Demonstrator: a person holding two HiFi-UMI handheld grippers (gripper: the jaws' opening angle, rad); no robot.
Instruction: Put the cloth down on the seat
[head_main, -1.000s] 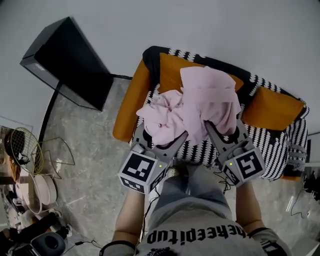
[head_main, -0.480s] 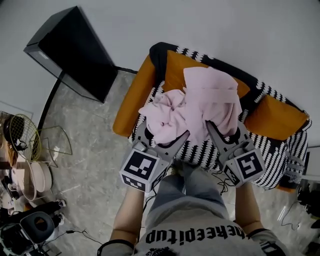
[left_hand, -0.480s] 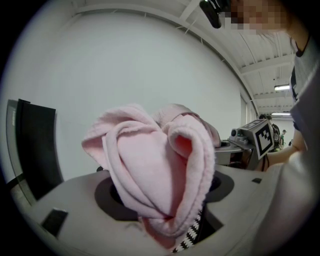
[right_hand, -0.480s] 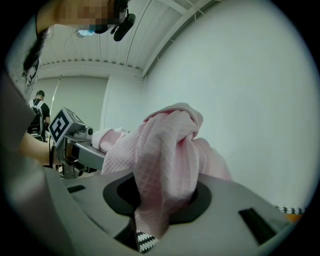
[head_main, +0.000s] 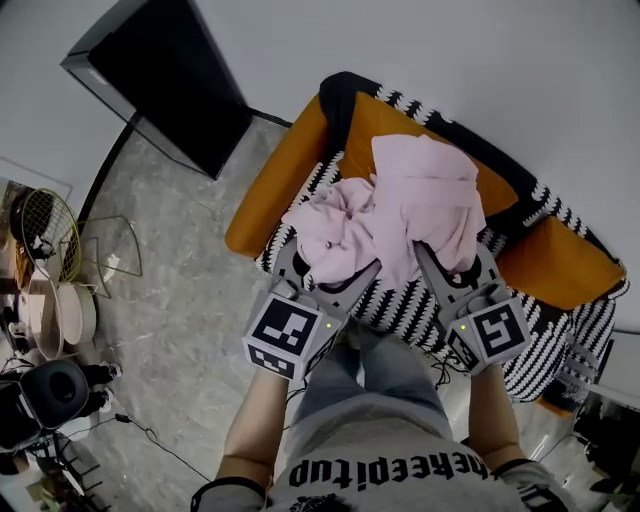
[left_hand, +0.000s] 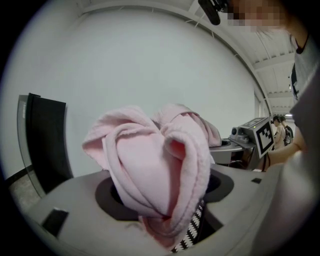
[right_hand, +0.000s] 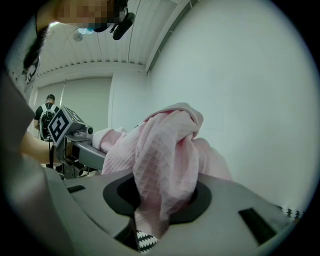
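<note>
Your soft pink cloth (head_main: 400, 215), waffle-woven and bunched into thick folds, is over the orange seat (head_main: 375, 130) and its black-and-white knitted throw (head_main: 400, 305). Its long axis runs side to side. The left gripper (head_main: 330, 262) and right gripper (head_main: 452, 255) each have jaws clamped on a bunch of it. A flat black cabinet (head_main: 170, 70) stands at the seat's left.

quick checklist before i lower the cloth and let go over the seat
1. Left gripper shut on the cloth: ok.
2. Right gripper shut on the cloth: ok.
3. Cloth held above the seat, not the floor: ok.
4. Cloth spread flat: not ok, it is bunched between the two grippers.
5. Seat under the cloth free of other things: cannot tell, the cloth hides most of it.
6. Cloth already touching the seat: cannot tell.
</note>
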